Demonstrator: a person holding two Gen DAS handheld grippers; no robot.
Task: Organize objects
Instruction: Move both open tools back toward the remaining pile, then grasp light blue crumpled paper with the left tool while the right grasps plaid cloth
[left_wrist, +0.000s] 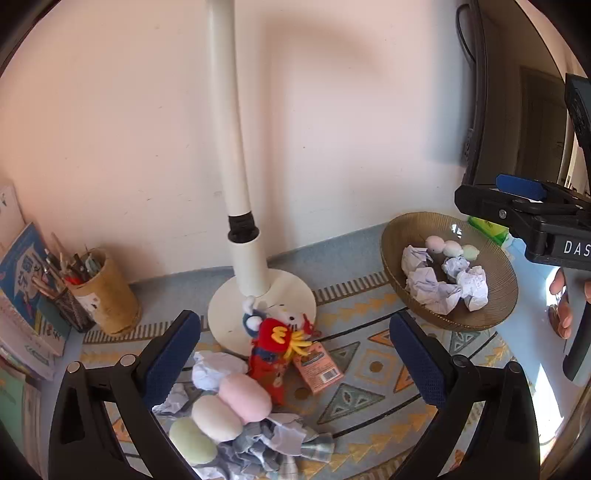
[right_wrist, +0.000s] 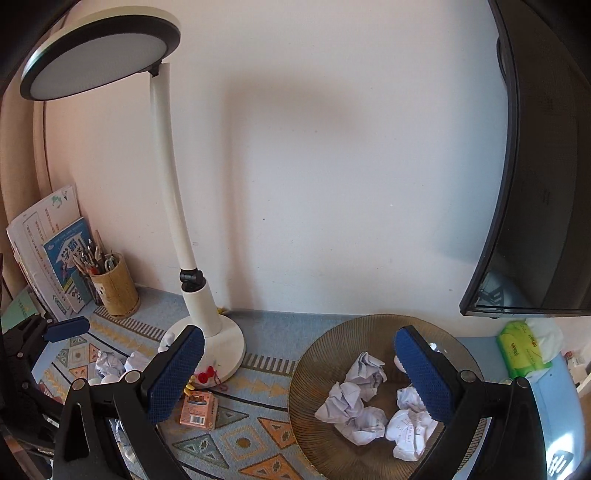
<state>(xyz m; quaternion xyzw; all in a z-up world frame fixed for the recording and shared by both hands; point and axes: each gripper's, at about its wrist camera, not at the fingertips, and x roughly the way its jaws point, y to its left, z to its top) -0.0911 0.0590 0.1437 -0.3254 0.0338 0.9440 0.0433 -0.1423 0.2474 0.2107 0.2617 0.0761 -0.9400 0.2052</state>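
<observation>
Paper balls (right_wrist: 354, 406) in bowl (right_wrist: 314, 369) | patterned mat (right_wrist: 236, 435), wall lamp (right_wrist: 192, 295) | both grippers (left_wrist: 295, 369) (right_wrist: 299, 373) spread, seemingly empty

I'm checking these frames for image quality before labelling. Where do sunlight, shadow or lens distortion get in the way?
Left wrist view: hard sunlight washes out the mat's right edge; the lamp pole bows from fisheye; dark corners vignette. Right wrist view: the lamp head casts a broad soft shadow on the wall; the monitor curves strongly; glare glints on the bowl.
</observation>
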